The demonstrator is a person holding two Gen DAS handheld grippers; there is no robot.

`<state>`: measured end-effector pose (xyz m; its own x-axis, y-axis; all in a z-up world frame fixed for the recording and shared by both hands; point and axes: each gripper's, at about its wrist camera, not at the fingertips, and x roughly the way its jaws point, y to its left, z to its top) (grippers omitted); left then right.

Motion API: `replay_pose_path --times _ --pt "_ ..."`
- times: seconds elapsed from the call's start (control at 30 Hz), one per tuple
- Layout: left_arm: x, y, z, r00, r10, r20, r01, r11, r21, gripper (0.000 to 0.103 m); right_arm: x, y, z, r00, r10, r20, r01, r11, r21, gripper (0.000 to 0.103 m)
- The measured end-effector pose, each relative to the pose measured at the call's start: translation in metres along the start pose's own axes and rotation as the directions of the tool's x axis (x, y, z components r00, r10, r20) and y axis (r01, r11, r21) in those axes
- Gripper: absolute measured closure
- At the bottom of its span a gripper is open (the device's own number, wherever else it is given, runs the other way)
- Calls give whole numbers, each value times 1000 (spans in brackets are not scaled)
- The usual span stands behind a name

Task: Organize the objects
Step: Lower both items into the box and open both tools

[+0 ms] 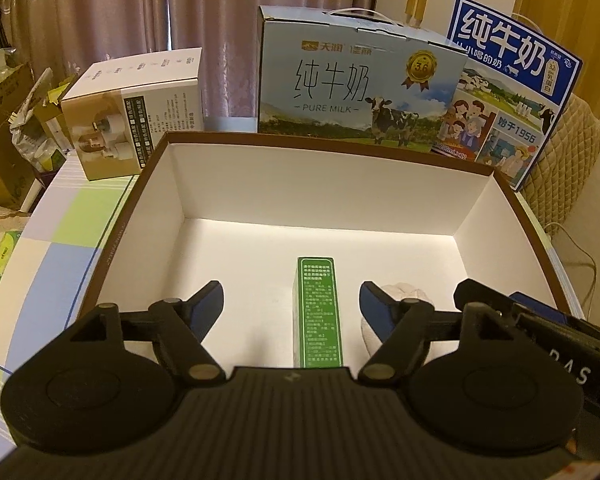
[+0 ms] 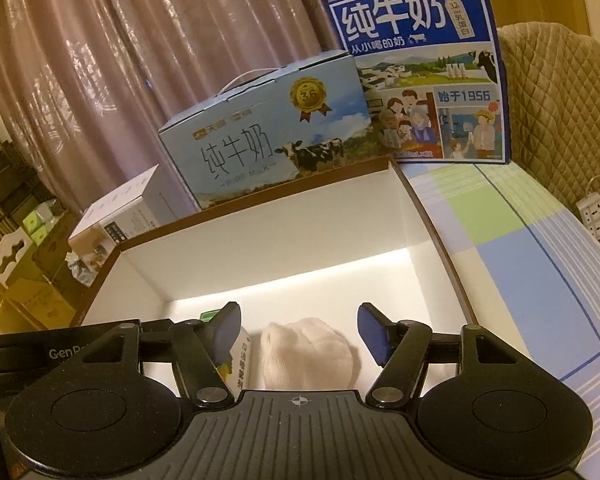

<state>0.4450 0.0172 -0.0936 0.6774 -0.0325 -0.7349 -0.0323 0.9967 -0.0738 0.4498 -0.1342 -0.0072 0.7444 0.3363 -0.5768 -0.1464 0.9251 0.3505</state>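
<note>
1. Two hand-held grippers poised side by side over a large open box with white walls and a brown rim, set on a checked tablecloth.
2. Left gripper: jaws spread wide, nothing between the pads, hanging above the near part of the box floor.
3. Directly ahead of it, between the fingers in view but not touched by either: a green carton, long and narrow, lying on the floor of the box and pointing from near to far.
4. Right gripper: likewise spread wide and empty, tilted down into the near right part of the box.
5. Between its fingers, lower down: a pale bundle of cloth, perhaps a rolled sock, resting on the box floor just right of the green carton. Touching the carton or only close beside it: cannot be told.
6. Far side of the box, on the table: a light-blue milk case, a darker blue milk case leaning to its right, and a white and tan box to the far left. Curtains behind.
7. Step in hand, as a judgement: both items already inside the box and both grippers free, so either just after a release or just before a fresh pick-up; impossible to say which.
8. Next move, if more sorting remains: lifting clear of the box walls without brushing the carton or the cloth, then seeking further loose items, none of which show on the table here.
</note>
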Motion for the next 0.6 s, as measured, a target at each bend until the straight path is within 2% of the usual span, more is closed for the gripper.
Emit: replay_pose_path --times 0.3,0.6 --pt "-24 0 -1 1000 10 13 -10 1000 21 28 -28 2 12 1000 6 26 -5 1000 -10 41" --pt "-75 8 -19 1000 2 18 -3 999 44 28 -84 17 13 999 40 28 -38 997 -69 41"
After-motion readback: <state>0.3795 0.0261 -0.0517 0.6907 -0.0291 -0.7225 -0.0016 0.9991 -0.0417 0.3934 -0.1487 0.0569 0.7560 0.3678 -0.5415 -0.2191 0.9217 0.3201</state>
